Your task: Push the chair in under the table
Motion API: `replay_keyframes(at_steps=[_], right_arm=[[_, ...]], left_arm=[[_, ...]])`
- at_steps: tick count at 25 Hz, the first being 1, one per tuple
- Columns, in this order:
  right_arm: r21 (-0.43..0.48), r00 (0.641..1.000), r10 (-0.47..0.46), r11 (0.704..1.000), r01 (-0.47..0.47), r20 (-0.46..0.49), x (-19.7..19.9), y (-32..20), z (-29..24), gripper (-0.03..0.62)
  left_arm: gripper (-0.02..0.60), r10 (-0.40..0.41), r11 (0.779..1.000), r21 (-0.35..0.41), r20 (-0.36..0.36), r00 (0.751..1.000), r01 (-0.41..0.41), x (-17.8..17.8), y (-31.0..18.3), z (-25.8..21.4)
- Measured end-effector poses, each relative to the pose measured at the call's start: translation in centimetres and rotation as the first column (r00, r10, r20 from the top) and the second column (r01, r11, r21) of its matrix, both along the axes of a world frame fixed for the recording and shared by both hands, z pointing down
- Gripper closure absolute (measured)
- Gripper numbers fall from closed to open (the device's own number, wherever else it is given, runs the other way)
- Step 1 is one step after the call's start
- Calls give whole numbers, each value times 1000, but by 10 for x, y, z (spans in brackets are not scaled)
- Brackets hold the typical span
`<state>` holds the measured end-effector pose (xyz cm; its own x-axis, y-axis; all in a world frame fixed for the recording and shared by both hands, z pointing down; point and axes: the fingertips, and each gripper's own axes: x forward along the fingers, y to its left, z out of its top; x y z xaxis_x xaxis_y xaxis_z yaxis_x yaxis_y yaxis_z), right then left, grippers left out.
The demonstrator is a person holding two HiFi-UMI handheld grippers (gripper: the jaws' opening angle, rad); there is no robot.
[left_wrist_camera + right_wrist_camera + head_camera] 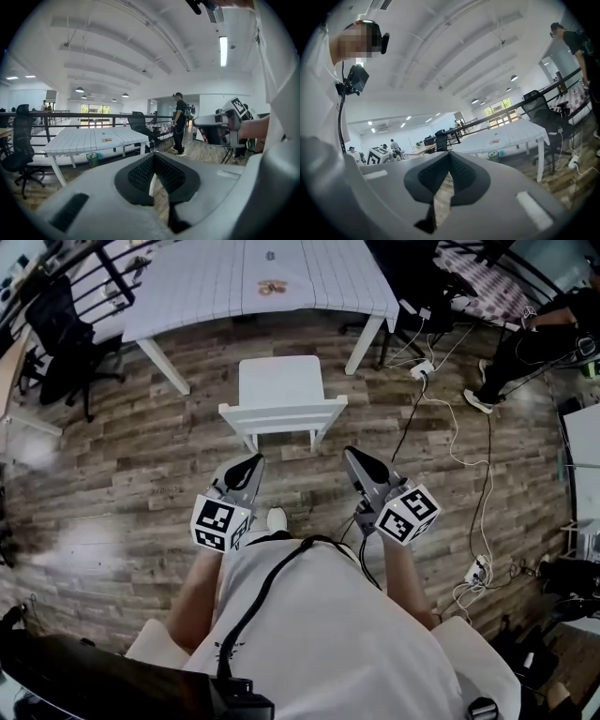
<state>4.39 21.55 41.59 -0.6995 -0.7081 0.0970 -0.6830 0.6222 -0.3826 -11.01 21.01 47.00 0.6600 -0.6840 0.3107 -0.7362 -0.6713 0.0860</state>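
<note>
Both sets of jaws pressed together, holding nothing. Left gripper [254,462] and right gripper [352,455] sit just behind the white chair [280,388], not touching it. Chair stands just outside the white table [202,279].

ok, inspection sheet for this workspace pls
Surface: wood-plank floor.
Job's things: white chair stands out from the white table, not pushed in, back toward the operator.
Clutter: small item on the tabletop.
Grippers: left gripper and right gripper, tongs shut, empty, short of the chair back.
Cables: white cable and power strip on the floor, right.
Surroundings: black office chair; person standing.
</note>
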Motion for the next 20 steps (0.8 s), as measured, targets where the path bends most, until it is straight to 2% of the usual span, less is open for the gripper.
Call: replay_keyframes(at_steps=[8,17,20], right_arm=[[4,997,80,997,-80,-11,-17,-32,-5,588],[0,996,91,996,-91,-15,-28,-54,-3,588],[-9,996,88,996,-89,-21,-29,-63,2,588]], left_arm=[[574,29,1000,-10,-5,1000,-29,-36,-32,11],[574,46,999,-28,-9,999,-46,-46,-53,18],[574,52,998,-24,18,998,-51,-46,-62,20]])
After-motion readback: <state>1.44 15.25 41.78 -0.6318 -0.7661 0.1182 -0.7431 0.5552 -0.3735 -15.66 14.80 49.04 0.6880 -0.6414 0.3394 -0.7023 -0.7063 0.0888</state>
